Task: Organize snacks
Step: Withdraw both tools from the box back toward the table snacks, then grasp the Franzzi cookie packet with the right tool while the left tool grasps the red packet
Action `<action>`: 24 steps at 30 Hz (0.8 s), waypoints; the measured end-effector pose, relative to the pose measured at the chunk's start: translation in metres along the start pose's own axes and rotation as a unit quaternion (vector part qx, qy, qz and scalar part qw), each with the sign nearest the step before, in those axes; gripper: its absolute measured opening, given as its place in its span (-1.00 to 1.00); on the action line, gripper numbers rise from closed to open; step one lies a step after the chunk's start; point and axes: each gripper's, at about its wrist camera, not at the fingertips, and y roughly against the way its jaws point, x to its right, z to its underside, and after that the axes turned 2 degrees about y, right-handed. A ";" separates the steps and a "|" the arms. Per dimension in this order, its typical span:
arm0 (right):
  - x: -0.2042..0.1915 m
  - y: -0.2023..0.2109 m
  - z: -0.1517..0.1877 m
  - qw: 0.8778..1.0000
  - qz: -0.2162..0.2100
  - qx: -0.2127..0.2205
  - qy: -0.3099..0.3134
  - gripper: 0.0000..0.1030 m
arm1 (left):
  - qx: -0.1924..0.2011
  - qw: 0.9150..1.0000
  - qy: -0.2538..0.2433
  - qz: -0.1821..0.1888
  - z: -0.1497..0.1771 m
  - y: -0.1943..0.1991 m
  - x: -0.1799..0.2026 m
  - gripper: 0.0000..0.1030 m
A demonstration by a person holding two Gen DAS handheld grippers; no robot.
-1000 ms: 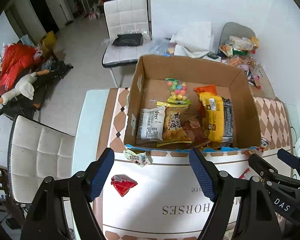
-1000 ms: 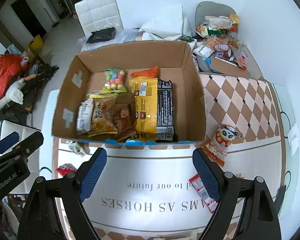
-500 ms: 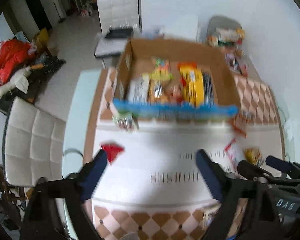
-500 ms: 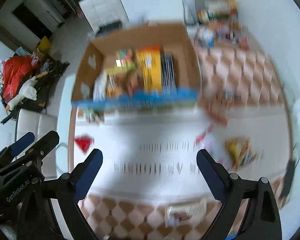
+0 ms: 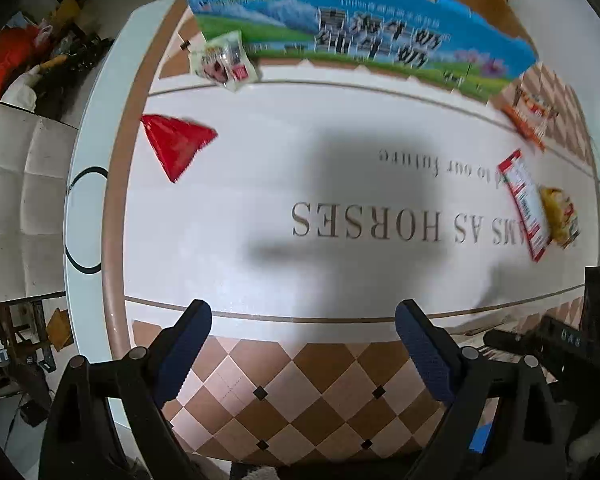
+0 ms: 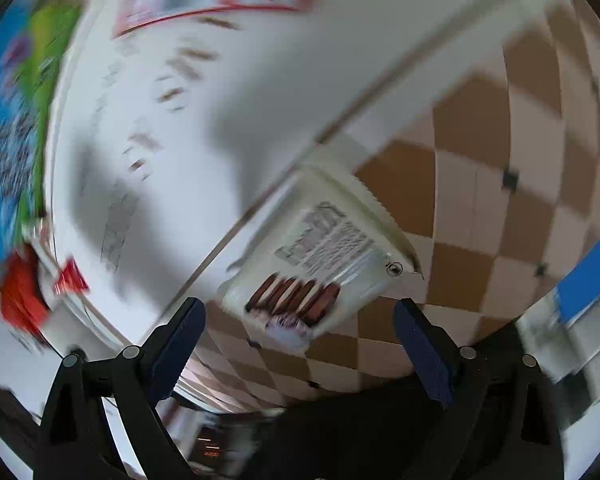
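Note:
My left gripper (image 5: 304, 344) is open and empty, low over the near edge of the table. Ahead lie a red packet (image 5: 176, 144), a white snack packet (image 5: 224, 60) against the printed cardboard box (image 5: 360, 36), an orange packet (image 5: 528, 116), a red-and-white strip packet (image 5: 526, 204) and a yellow packet (image 5: 560, 216). My right gripper (image 6: 300, 344) is open and empty, just short of a white packet with brown bars pictured (image 6: 320, 264) on the checked cloth. The right wrist view is blurred.
A white padded chair (image 5: 16, 200) stands left of the table. The tablecloth (image 5: 300, 200) has a white centre with lettering and a brown checked border. The right gripper's black body (image 5: 560, 344) shows at the right edge of the left wrist view.
Both grippers have pulled back from the box and dropped low toward the table's near edge. The right one has swung over the white packet with brown bars. Both stay open.

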 end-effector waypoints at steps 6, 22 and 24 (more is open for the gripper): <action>-0.002 -0.026 -0.006 0.999 0.016 0.002 -0.030 0.75 | -0.001 1.000 0.000 -0.017 -0.003 -0.007 -0.006 0.83; -0.210 -0.049 0.005 0.911 0.229 0.102 0.326 0.28 | -0.032 0.980 0.194 0.038 -0.086 -0.032 -0.135 0.83; -0.231 -0.055 0.005 0.901 0.240 0.104 0.347 0.27 | -0.042 0.976 0.209 0.052 -0.097 -0.042 -0.144 0.83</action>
